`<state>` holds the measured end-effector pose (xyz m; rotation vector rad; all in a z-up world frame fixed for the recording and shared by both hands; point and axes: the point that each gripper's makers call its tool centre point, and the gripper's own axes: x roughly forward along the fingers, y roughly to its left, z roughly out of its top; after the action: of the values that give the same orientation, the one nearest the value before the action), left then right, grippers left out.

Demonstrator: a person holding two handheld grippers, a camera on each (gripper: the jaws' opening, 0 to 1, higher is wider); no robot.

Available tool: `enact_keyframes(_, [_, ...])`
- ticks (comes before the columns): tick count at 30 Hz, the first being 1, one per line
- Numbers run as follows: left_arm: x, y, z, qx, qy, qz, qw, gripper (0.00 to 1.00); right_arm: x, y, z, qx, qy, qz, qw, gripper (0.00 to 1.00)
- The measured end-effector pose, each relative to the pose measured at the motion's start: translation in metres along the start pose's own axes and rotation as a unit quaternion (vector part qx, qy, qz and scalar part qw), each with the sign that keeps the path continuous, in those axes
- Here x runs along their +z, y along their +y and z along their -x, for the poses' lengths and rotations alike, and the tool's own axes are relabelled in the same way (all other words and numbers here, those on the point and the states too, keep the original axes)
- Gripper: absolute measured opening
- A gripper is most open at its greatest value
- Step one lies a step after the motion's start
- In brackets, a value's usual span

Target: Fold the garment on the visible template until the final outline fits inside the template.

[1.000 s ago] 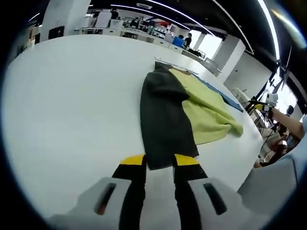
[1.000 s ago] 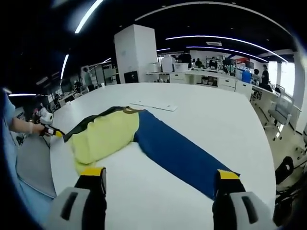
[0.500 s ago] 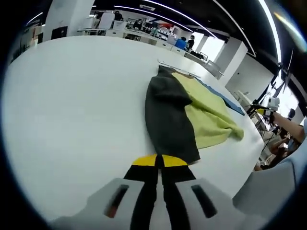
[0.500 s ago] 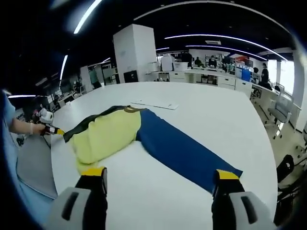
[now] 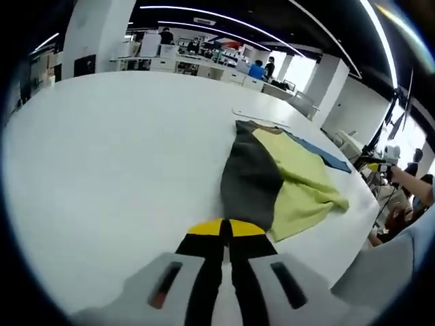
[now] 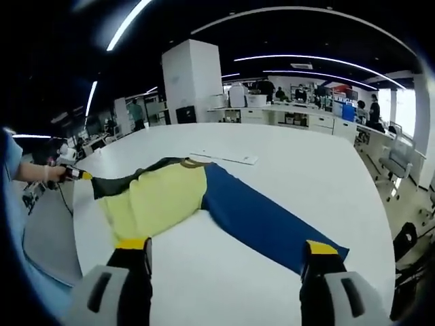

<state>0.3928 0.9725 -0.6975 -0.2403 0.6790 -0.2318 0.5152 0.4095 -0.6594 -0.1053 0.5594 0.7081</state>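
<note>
A long-sleeved garment lies spread on the white table [image 5: 102, 156]. It has a yellow-green body [image 5: 299, 183], a dark grey sleeve [image 5: 250, 178] and a blue sleeve [image 6: 265, 219]. In the left gripper view my left gripper [image 5: 225, 228] is shut on the cuff end of the dark grey sleeve, which stretches away from the jaws. The right gripper view has that gripper [image 6: 75, 174] far left in a person's hand, holding the dark sleeve [image 6: 122, 183]. My right gripper [image 6: 225, 246] is open wide just short of the garment, its right jaw by the blue cuff.
A thin white sheet [image 6: 225, 158] lies flat on the table just beyond the collar [image 6: 192, 163]. The table edge runs close on the person's side [image 6: 71, 224]. Desks, chairs and people fill the office behind [image 6: 299, 95].
My left gripper has gone from open astride the dark cuff to shut on it, and the dark sleeve has been drawn out and shifted. The right gripper stays open and nearly still.
</note>
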Motion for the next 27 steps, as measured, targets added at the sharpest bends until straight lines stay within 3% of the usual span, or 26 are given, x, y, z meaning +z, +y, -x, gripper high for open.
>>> enact_keyframes(13, [0.034,0.044,-0.003,0.002,-0.001,-0.012,0.9999,0.00,0.007,0.025,0.004,-0.014,0.014,-0.001,0.9998,0.91])
enact_keyframes(27, [0.062,0.083,-0.014,-0.011,-0.019,-0.023,0.9995,0.00,0.040,0.049,-0.006,-0.032,0.022,0.000,0.9993,0.91])
